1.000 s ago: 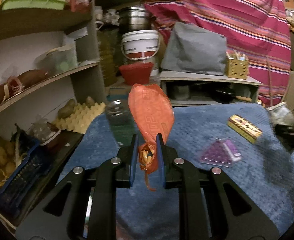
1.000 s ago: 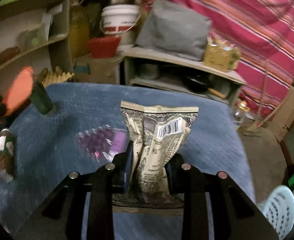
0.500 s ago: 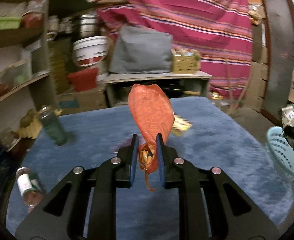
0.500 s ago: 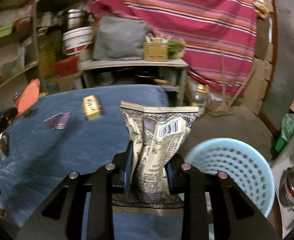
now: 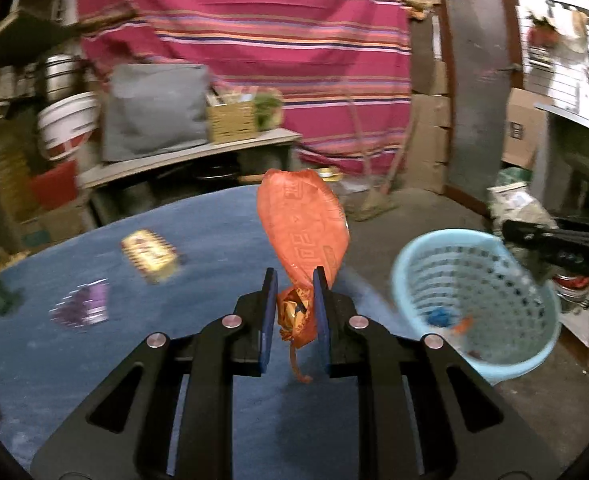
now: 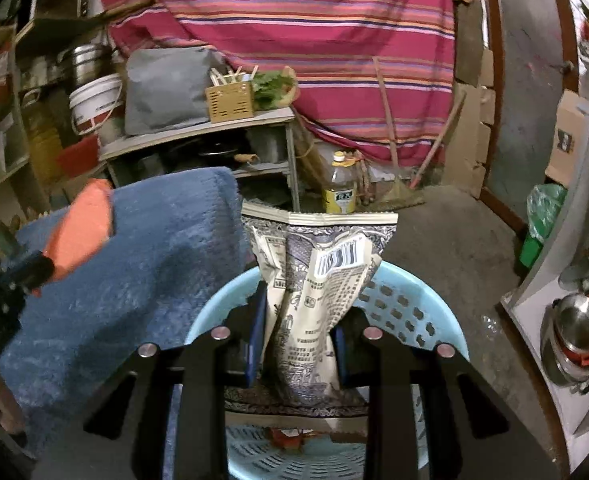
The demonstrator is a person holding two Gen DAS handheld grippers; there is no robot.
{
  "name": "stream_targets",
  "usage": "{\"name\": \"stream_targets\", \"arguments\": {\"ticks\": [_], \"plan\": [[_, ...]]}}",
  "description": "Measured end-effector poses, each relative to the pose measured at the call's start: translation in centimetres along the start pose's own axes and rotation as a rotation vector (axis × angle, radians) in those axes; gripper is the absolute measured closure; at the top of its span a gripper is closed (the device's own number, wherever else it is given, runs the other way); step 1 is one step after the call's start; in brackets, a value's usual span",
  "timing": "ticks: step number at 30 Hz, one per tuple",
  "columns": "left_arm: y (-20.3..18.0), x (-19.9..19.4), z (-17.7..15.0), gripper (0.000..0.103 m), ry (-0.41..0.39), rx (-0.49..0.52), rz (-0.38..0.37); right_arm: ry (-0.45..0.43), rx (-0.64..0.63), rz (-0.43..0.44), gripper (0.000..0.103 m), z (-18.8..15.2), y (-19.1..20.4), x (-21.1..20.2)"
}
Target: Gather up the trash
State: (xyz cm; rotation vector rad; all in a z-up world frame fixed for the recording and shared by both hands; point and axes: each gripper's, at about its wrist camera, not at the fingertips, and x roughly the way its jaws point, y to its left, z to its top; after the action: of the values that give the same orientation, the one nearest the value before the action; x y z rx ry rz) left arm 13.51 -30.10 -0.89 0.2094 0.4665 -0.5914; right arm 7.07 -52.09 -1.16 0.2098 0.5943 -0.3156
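Observation:
My left gripper (image 5: 294, 280) is shut on an orange snack wrapper (image 5: 304, 228), held above the blue cloth-covered table (image 5: 74, 360). To its right stands a light blue basket (image 5: 474, 300) on the floor with a few scraps inside. My right gripper (image 6: 298, 312) is shut on a crumpled beige and purple printed bag (image 6: 318, 276), hanging directly over the basket (image 6: 406, 312). The orange wrapper (image 6: 82, 228) and the left gripper show at the left edge of the right wrist view. A gold packet (image 5: 150, 256) and a purple blister pack (image 5: 82, 308) lie on the table.
A low grey shelf unit (image 6: 198, 132) with a wicker box (image 6: 230, 102) stands behind the table before a striped curtain (image 5: 254, 40). An oil bottle (image 6: 340, 188) and a broom (image 6: 398, 184) are on the floor. Steel pots (image 6: 574, 332) sit right.
Both grippers have swung to the right, away from the shelves. The basket has come into view, and the right gripper with its bag now hangs over it. Both grips are unchanged.

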Motion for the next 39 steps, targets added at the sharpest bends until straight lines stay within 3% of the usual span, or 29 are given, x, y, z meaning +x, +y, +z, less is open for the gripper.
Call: {"name": "stream_targets", "arguments": {"ticks": [12, 19, 23, 27, 28, 29, 31, 33, 35, 39], "plan": [[-9.3, 4.8, 0.5, 0.083, 0.061, 0.089, -0.135, 0.015, 0.131, 0.004, 0.075, -1.2, -5.5, 0.6], [-9.9, 5.4, 0.3, 0.051, 0.085, 0.071, -0.183, 0.033, 0.177, 0.004, 0.075, -1.7, -7.0, 1.5], [-8.4, 4.4, 0.3, 0.035, 0.059, 0.033, -0.159, 0.048, 0.164, 0.008, 0.074, -1.9, -6.7, 2.0], [-5.7, 1.6, 0.6, 0.012, -0.004, -0.015, -0.084, 0.056, 0.141, 0.02, 0.071, -1.8, -5.6, 3.0], [-5.0, 1.0, 0.7, 0.006, -0.017, -0.029, -0.069, 0.051, 0.137, 0.014, 0.065, -1.7, -5.3, 3.2], [-4.2, 0.1, 0.8, 0.006, -0.034, -0.044, -0.053, 0.047, 0.135, 0.009, 0.048, -1.7, -5.0, 3.2], [-2.5, -1.7, 0.9, 0.005, -0.059, -0.061, -0.026, 0.035, 0.137, -0.007, 0.031, -1.7, -4.4, 3.5], [-1.0, -3.6, 0.8, 0.005, -0.077, -0.061, 0.016, 0.048, 0.155, -0.001, 0.03, -1.7, -4.1, 4.1], [0.2, -5.1, 0.7, 0.005, -0.083, -0.065, 0.044, 0.063, 0.178, -0.002, 0.019, -1.9, -4.0, 4.4], [3.7, -8.3, -0.1, 0.005, -0.083, -0.1, 0.08, 0.049, 0.166, -0.06, 0.009, -2.1, -3.1, 3.8]]}}
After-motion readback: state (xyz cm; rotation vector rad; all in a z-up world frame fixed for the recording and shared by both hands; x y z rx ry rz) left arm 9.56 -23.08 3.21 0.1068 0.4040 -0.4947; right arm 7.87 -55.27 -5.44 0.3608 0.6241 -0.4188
